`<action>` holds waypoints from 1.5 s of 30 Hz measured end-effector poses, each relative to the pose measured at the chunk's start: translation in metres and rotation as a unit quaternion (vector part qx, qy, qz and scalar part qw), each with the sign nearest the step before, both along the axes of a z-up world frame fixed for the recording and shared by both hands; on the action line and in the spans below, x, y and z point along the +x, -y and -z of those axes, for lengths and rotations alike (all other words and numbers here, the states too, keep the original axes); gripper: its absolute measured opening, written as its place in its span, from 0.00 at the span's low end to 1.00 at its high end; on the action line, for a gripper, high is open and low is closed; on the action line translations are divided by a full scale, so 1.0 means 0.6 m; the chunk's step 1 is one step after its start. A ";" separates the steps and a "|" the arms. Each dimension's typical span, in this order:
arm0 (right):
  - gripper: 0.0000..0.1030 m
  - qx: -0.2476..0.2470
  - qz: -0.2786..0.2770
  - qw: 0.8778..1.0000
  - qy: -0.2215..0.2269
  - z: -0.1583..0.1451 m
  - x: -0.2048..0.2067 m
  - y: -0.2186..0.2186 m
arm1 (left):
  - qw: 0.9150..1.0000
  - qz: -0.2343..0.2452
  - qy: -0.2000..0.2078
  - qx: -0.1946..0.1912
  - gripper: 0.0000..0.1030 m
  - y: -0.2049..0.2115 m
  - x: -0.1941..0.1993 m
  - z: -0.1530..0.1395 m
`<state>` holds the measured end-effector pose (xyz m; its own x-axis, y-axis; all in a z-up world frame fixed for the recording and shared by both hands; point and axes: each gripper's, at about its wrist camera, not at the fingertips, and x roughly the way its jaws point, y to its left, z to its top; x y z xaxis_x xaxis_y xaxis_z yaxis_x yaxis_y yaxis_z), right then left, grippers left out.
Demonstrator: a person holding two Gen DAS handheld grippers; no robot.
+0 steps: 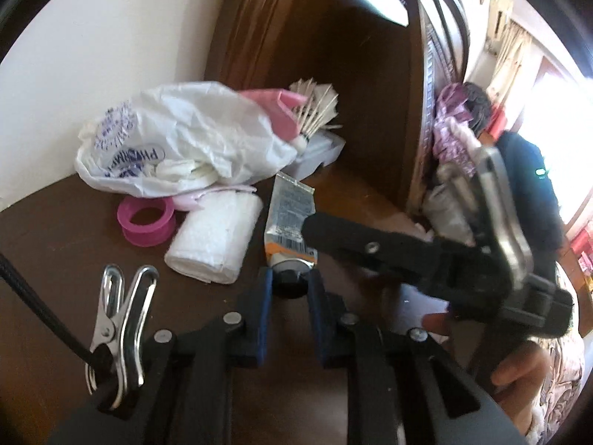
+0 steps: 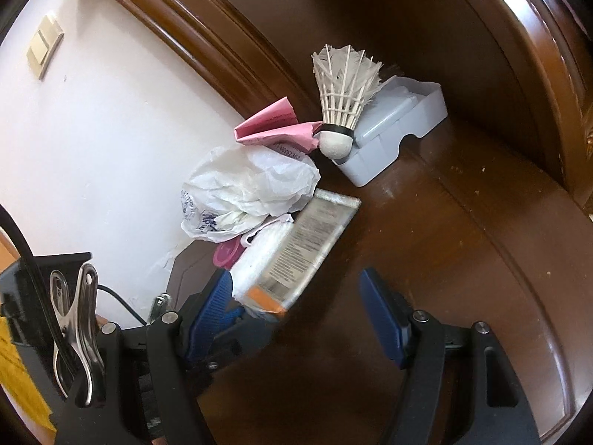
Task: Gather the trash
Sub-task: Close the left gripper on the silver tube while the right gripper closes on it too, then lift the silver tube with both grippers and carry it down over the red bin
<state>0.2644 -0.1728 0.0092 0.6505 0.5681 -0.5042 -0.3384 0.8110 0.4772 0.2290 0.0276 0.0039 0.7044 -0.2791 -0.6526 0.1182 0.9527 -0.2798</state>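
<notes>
My left gripper is shut on the black cap end of a squeezed tube with an orange band; the tube also shows in the right wrist view. My right gripper is open, its jaws wide apart on either side of the tube's lower end; it crosses the left wrist view from the right. Behind lie a crumpled white plastic bag, a white tissue roll, a pink tape ring, pink paper and a worn shuttlecock.
All lies on a dark wooden tabletop against a white wall and a carved wooden headboard. A grey plastic tray sits behind the shuttlecock. Clothes are piled at the right.
</notes>
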 end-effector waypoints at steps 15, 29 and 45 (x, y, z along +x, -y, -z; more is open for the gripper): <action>0.11 0.118 -0.003 0.993 -0.014 -0.002 -0.007 0.048 | 0.999 0.038 0.004 -0.027 0.18 0.018 -0.015 -0.006; 0.11 0.086 -0.007 0.995 0.048 -0.042 -0.078 0.063 | 0.997 0.068 0.034 0.004 0.19 0.074 -0.083 -0.027; 0.12 0.108 -0.005 0.990 0.092 -0.052 -0.187 0.119 | 0.994 0.091 0.066 0.006 0.19 0.125 -0.163 -0.044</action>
<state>0.1520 -0.2444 0.0405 0.7143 0.6562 -0.2433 -0.4433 0.6933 0.5682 0.1314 -0.0473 0.0303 0.7226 -0.4019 -0.5625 0.3233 0.9156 -0.2389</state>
